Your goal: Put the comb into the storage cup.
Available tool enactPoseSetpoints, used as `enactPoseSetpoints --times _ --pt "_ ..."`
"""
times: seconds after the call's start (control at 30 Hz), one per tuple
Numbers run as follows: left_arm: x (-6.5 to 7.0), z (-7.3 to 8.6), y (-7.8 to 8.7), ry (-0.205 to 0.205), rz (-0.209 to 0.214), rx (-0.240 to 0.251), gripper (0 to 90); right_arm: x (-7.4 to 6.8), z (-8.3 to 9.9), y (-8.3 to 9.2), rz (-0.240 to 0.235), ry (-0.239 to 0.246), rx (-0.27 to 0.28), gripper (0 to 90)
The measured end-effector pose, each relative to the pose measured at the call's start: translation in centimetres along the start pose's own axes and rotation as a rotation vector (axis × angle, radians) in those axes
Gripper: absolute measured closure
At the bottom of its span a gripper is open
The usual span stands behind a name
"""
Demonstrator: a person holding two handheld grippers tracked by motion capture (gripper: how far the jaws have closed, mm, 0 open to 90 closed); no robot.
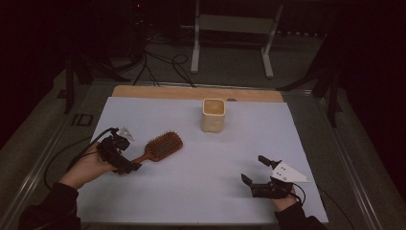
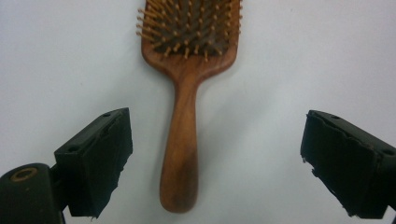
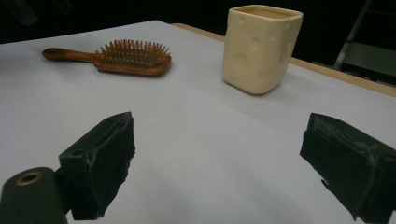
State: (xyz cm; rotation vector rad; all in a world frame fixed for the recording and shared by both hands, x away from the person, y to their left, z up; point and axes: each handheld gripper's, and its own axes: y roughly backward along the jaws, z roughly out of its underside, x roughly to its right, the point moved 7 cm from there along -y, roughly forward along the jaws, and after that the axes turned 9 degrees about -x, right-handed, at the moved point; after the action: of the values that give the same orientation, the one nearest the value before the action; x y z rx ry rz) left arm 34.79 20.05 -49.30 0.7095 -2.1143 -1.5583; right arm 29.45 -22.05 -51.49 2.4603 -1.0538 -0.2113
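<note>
while both jaws gape empty, hairbrush (image 2: 187,93) handle lies untouched between the left gripper (image 2: 215,163) pair.

High overhead, two close gripper views

Ahead of me a cream-coloured, square-sided cup with round dimples pressed into its walls (image 1: 213,115) stands upright toward the far side of a pale grey-white sheet (image 1: 201,182) that covers the tabletop. Beyond the sheet's far edge I see a bare strip of light wooden board (image 1: 158,92). Farther off, on the dim grey floor, a white metal frame with two legs (image 1: 234,28) stands, and loose black cables (image 1: 163,64) trail across the floor to its left. The cup's mouth is open at the top.
</note>
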Motion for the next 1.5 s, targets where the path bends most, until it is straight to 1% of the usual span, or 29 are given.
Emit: enactPoseSetpoints --times 0.07,0.1,0.13,0.17,0.2,0.3,0.37,0.43,0.5,0.63,0.67,0.73,0.8,0.9,1.03,1.07,1.13,1.23,1.3,1.33,1.37,1.4,1.43,1.47,1.5 --pt "-0.2 -0.2 0.0 -0.004 -0.004 0.011 7.2 0.0 0.0 0.0 0.0 -0.003 -0.002 9.0" --pt "-0.3 -0.2 -0.1 -0.008 0.001 0.008 4.9 0.0 0.0 0.0 0.0 -0.002 -0.001 9.0" --pt "-0.4 -0.3 -0.2 -0.011 -0.009 0.012 2.7 0.0 0.0 0.0 -0.001 -0.004 0.002 9.0" --pt "-0.6 -0.3 -0.3 -0.023 -0.017 0.012 1.3 0.0 0.0 0.0 -0.001 -0.001 0.003 9.0" --pt "-0.7 -0.3 -0.4 -0.025 -0.017 0.014 0.1 0.0 0.0 0.0 0.0 0.001 0.0 9.1" --pt "-0.8 -0.4 -0.7 -0.039 -0.014 0.014 0.0 0.0 0.0 0.0 -0.001 -0.002 0.001 9.0" --pt "-1.0 -0.5 -1.0 -0.046 -0.024 0.016 0.0 0.0 0.0 0.0 0.0 0.003 0.001 9.0" --pt "-1.2 -0.6 -1.2 -0.05 -0.02 0.012 0.0 0.0 0.0 -0.1 -0.003 -0.002 -0.002 9.0" --pt "-1.2 -0.8 -1.6 -0.059 -0.013 0.002 0.0 -0.1 0.0 0.0 -0.002 0.001 0.003 9.0" --pt "-1.3 -1.0 -2.5 -0.078 -0.022 -0.021 0.0 0.0 0.0 -0.1 -0.003 -0.002 -0.001 9.0" --pt "-1.3 -1.1 -2.7 -0.084 -0.017 -0.021 0.0 -0.1 0.0 -0.1 -0.002 0.002 0.002 9.0" --pt "-1.3 -1.2 -3.0 -0.08 -0.024 -0.025 0.2 -0.1 0.0 -0.1 -0.001 0.004 0.001 9.0" --pt "-1.3 -1.3 -3.4 -0.079 -0.02 -0.032 4.1 0.0 0.0 0.0 -0.004 0.002 -0.001 9.0" --pt "-1.5 -1.3 -3.9 -0.08 -0.017 -0.05 4.9 0.0 0.0 0.0 -0.002 0.002 0.001 9.0" --pt "-1.6 -1.5 -4.5 -0.087 -0.014 -0.056 9.6 0.0 0.0 0.0 -0.003 0.006 0.002 9.0" --pt "-1.7 -1.5 -4.8 -0.088 -0.007 -0.068 11.0 0.0 0.0 -0.1 -0.004 0.006 0.002 9.0" --pt "-1.7 -1.5 -5.3 -0.089 -0.008 -0.084 14.1 -0.1 0.0 -0.1 -0.004 0.004 -0.001 9.0" --pt "-1.8 -1.5 -5.7 -0.082 -0.001 -0.11 16.3 -0.1 0.0 0.0 -0.003 0.001 0.003 9.1" --pt "-1.9 -1.4 -6.0 -0.07 -0.011 -0.125 17.5 0.0 0.0 0.0 -0.002 0.001 0.0 9.1" --pt "-1.9 -1.4 -6.2 -0.076 -0.01 -0.131 18.5 0.0 0.0 0.0 -0.004 0.001 -0.001 9.1" --pt "-1.9 -1.4 -6.3 -0.08 -0.02 -0.141 18.9 0.0 0.0 0.0 -0.004 0.003 0.0 9.1" --pt "-2.0 -1.4 -6.4 -0.08 -0.022 -0.147 20.7 -0.1 0.0 0.0 -0.006 0.0 0.002 9.0" --pt "-1.9 -1.5 -6.5 -0.073 -0.013 -0.147 22.9 -0.1 -0.1 0.0 -0.009 -0.003 0.005 9.0" --pt "-2.0 -1.5 -6.5 -0.06 0.001 -0.156 24.7 -0.1 -0.1 0.0 -0.012 -0.007 0.009 9.0" --pt "-2.0 -1.6 -6.6 -0.05 -0.007 -0.16 26.5 -0.1 -0.2 0.1 -0.011 -0.008 0.01 9.0"
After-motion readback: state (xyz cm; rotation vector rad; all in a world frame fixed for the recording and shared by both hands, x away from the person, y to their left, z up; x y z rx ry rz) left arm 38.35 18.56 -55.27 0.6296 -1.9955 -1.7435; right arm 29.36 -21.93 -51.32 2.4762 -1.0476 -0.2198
